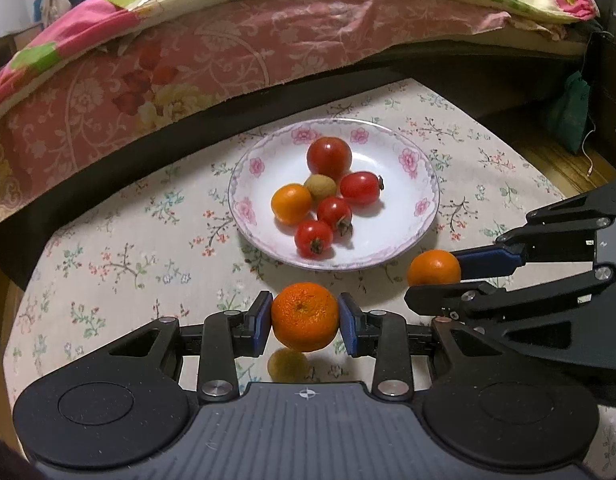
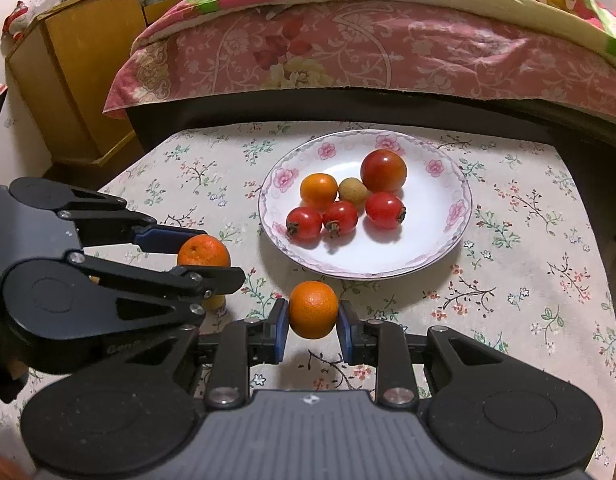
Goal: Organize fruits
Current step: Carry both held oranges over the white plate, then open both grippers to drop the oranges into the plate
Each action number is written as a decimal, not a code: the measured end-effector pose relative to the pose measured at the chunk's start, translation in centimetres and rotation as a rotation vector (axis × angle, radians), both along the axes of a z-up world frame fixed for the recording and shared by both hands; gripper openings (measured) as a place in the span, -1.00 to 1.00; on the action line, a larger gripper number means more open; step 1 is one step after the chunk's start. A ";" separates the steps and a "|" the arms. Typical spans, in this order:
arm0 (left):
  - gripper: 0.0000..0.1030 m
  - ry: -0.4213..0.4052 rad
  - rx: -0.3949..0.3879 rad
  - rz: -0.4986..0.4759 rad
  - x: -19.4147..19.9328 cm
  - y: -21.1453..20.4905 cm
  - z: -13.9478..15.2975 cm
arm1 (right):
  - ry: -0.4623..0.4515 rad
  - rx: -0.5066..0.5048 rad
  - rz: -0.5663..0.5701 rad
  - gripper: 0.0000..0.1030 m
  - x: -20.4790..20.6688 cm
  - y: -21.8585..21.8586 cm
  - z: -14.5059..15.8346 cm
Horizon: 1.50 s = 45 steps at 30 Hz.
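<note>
My left gripper [image 1: 305, 318] is shut on an orange mandarin [image 1: 305, 316], held above the floral tablecloth in front of the plate; it also shows in the right wrist view [image 2: 204, 251]. My right gripper [image 2: 312, 322] is shut on a second mandarin [image 2: 313, 309], seen in the left wrist view [image 1: 433, 267] just right of the plate's near edge. The white plate with pink flowers [image 1: 411, 220] [image 2: 439, 220] holds a large tomato [image 1: 329, 155], three small red fruits, an orange fruit [image 1: 291, 204] and a small tan fruit [image 1: 320, 187].
A small yellowish fruit [image 1: 288, 365] lies on the cloth under my left gripper. The bed with pink quilts [image 1: 188, 60] runs along the table's far side. A yellow wooden cabinet [image 2: 76, 80] stands far left. The table's right edge drops to the floor [image 1: 567, 164].
</note>
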<state>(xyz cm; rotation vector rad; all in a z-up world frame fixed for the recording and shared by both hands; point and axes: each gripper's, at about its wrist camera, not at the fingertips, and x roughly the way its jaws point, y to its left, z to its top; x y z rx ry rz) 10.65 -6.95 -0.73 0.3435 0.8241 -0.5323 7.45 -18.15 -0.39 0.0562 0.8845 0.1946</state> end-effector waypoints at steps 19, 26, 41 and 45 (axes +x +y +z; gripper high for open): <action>-0.19 -0.014 -0.029 0.020 2.6 -1.2 0.3 | -0.024 -0.002 -0.038 -0.48 2.0 -1.2 0.3; -0.18 -0.019 -0.045 0.026 4.2 -1.8 0.4 | -0.039 0.000 -0.050 -0.48 3.3 -1.7 0.3; -0.19 -0.034 -0.048 0.031 8.3 -3.4 0.1 | -0.049 0.017 -0.103 -0.48 6.7 -3.6 -0.5; -0.18 -0.037 -0.038 0.020 9.1 -4.0 -0.1 | -0.057 0.021 -0.109 -0.48 7.5 -3.9 -0.6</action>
